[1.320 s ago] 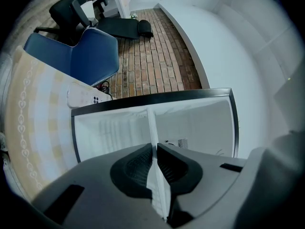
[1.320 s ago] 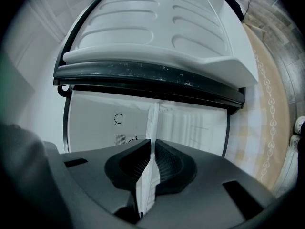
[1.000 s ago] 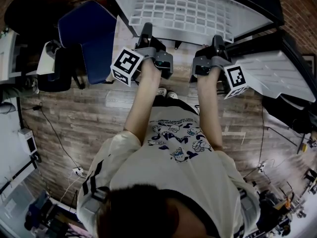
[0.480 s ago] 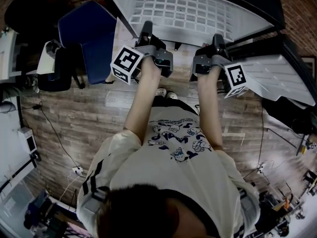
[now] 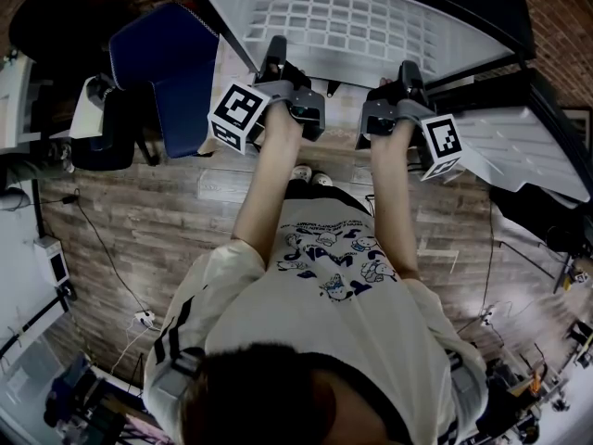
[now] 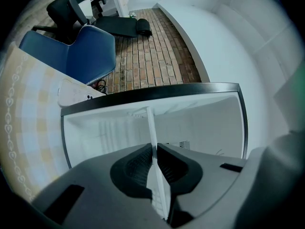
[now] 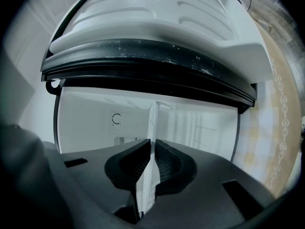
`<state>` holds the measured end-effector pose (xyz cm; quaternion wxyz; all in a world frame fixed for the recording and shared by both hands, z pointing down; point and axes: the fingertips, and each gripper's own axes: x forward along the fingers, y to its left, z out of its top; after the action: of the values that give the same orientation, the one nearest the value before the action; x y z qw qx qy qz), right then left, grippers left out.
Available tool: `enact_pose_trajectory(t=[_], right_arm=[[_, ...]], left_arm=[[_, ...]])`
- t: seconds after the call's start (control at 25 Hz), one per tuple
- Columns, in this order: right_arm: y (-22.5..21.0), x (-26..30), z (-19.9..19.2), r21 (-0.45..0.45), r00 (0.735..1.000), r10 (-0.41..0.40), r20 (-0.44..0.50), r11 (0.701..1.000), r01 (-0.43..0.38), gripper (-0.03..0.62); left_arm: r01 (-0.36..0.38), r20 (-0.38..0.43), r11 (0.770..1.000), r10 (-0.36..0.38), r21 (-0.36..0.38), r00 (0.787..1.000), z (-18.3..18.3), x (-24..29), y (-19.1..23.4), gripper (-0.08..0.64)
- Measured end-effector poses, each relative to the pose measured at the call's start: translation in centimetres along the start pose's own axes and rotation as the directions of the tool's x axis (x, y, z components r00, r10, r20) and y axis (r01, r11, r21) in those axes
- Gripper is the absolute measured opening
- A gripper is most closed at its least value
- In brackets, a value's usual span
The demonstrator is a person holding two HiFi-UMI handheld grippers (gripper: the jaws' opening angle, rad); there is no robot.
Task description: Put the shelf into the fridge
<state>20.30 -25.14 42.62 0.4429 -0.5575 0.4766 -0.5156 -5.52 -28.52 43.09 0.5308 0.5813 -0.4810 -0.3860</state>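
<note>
Two forearms reached out from the person toward the fridge (image 6: 205, 120), each hand bearing one gripper with one marker cube, two cubes in all, one (image 5: 237, 119) on the left and one (image 5: 443, 146) on the right. Nearer the fridge, the left gripper (image 5: 274, 56) had its jaws pinched tight on the near edge of the single shelf (image 5: 352, 21), and the right gripper (image 5: 408, 70) was clamped on that same edge, further toward the fridge door (image 5: 519, 142). Both gripper views showed the shelf edge-on as a thin white strip pressed between the dark pads. The shelf was a white grid panel held about flat and off the floor. Its long axis ran side to side across the fridge mouth, its near long edge toward the person and its far long edge pointing into the white cavity. How far inside that far edge had reached could not be told. One door stood swung open on the right of the fridge, its moulded inner face toward the grippers. One blue chair (image 5: 167, 63) stood on the wooden floor (image 5: 139, 221) left of the fridge, well apart from the shelf.
</note>
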Motion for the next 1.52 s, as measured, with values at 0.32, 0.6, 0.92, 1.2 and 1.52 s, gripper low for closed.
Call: enact_pose_trajectory(t=[0.32, 0.6, 0.92, 1.2, 1.52], right_arm=[[0.2, 1.0, 0.0, -0.001, 1.000, -0.001, -0.002, 1.000, 0.001, 0.048], [0.3, 1.7, 0.1, -0.003, 1.000, 0.001, -0.002, 1.000, -0.001, 0.048], [0.5, 1.8, 0.1, -0.004, 1.000, 0.005, 0.000, 1.000, -0.005, 0.048], [0.5, 2.2, 0.1, -0.006, 1.000, 0.006, 0.000, 1.000, -0.006, 0.048], [0.5, 2.2, 0.2, -0.006, 1.000, 0.010, 0.002, 1.000, -0.010, 0.048]], left_arm=[[0.002, -0.002, 1.000, -0.002, 0.002, 1.000, 0.3, 1.0, -0.1, 0.042], [0.005, -0.003, 1.000, -0.005, 0.006, 1.000, 0.3, 1.7, -0.1, 0.042], [0.011, -0.003, 1.000, -0.011, 0.015, 1.000, 0.4, 1.8, -0.3, 0.043], [0.012, -0.004, 1.000, -0.012, 0.010, 1.000, 0.5, 2.2, -0.3, 0.042], [0.014, -0.004, 1.000, -0.014, 0.016, 1.000, 0.4, 2.3, -0.3, 0.041]])
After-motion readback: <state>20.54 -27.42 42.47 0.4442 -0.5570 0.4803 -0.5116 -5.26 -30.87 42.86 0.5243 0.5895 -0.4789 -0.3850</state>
